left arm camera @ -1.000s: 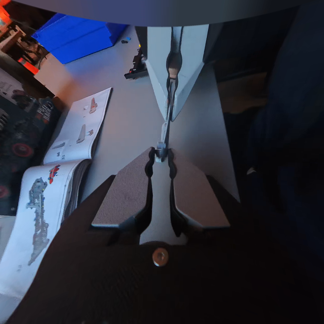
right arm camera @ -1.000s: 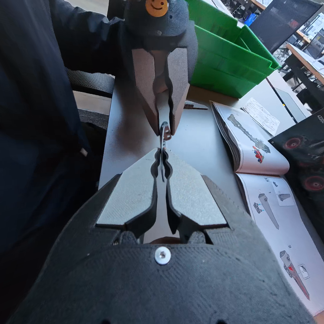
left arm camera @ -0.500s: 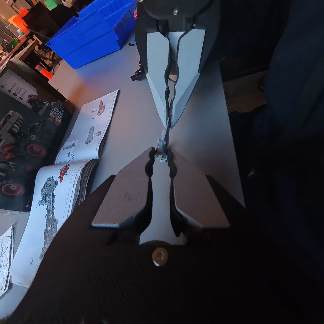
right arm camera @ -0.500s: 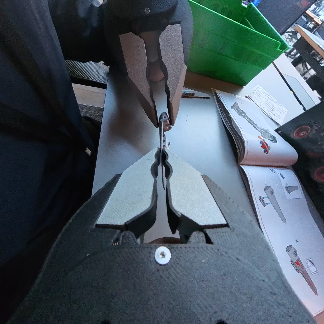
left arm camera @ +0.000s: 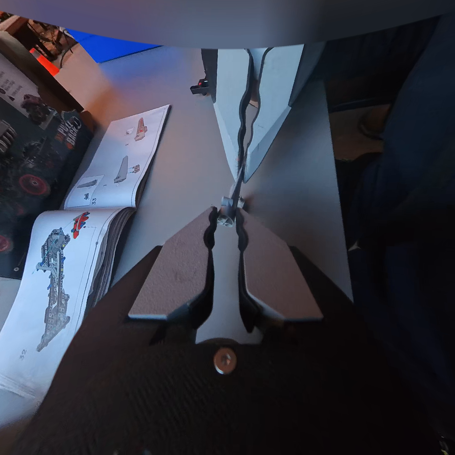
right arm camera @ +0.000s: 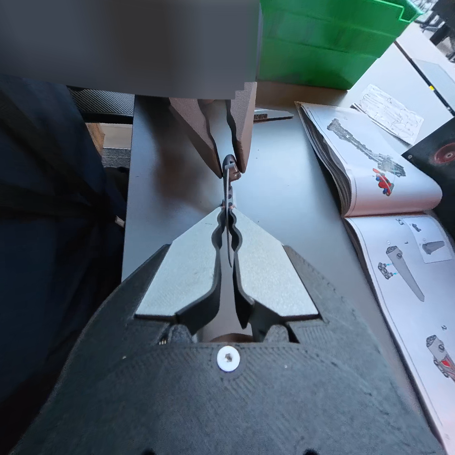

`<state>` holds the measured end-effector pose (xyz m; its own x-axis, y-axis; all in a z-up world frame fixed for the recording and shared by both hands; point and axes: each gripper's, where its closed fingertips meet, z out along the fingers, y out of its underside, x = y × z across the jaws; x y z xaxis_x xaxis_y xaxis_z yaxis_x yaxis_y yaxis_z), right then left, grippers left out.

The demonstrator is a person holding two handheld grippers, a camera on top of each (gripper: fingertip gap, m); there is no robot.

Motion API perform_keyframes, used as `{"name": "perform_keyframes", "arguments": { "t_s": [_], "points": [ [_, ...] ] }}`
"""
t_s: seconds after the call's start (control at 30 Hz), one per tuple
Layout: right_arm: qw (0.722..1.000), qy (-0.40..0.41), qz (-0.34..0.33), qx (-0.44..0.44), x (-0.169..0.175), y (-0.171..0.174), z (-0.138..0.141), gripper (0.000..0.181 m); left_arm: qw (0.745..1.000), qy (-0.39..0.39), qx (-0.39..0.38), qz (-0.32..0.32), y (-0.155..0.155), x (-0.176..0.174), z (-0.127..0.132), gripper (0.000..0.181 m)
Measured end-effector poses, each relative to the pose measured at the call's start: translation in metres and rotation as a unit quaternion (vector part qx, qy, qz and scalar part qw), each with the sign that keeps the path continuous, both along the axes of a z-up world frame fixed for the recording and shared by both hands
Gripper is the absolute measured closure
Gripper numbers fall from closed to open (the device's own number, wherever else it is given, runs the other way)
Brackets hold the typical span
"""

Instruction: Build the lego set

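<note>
My left gripper [left arm camera: 226, 214], with brown pads, is shut on a small grey connector [left arm camera: 226, 213]. My right gripper [right arm camera: 227, 212], with grey pads, is shut on a thin grey panel piece [right arm camera: 229, 236], seen edge-on. The two grippers face each other tip to tip above the grey table [left arm camera: 184, 160]. The connector [right arm camera: 232, 169] meets the far end of the panel [left arm camera: 238, 181]. In the left wrist view the right gripper [left arm camera: 240, 170] comes in from the top. In the right wrist view the left gripper [right arm camera: 231, 171] does the same.
An open instruction booklet [left arm camera: 118, 172] [right arm camera: 369, 172] lies beside the grippers, with the dark set box [left arm camera: 29, 172] past it. A blue bin [left arm camera: 110, 49], a green bin [right arm camera: 320, 49], a black part [left arm camera: 200, 87], a flat grey piece [right arm camera: 273, 114] and a sticker sheet [right arm camera: 389, 118] sit around. A person in dark clothing is at the table edge. Only a small space, under 4 cm, lies between the two pairs of fingers.
Both grippers stay shut and tip to tip with the connector at the panel's end. The pair has shifted and tilted slightly over the table, moving apart a little and back.
</note>
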<state>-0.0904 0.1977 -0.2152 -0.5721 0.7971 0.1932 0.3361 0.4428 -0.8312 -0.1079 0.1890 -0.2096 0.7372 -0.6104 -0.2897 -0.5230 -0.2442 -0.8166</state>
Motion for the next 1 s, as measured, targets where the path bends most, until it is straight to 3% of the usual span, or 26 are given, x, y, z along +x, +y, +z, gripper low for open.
{"name": "perform_keyframes", "arguments": {
  "t_s": [1.0],
  "points": [
    [0.989, -0.102, -0.005, -0.111, -0.0007, -0.0022, -0.0069, 0.181, 0.995, -0.074, -0.067, -0.002, 0.0022, -0.0034, -0.0025, 0.17]
  ]
}}
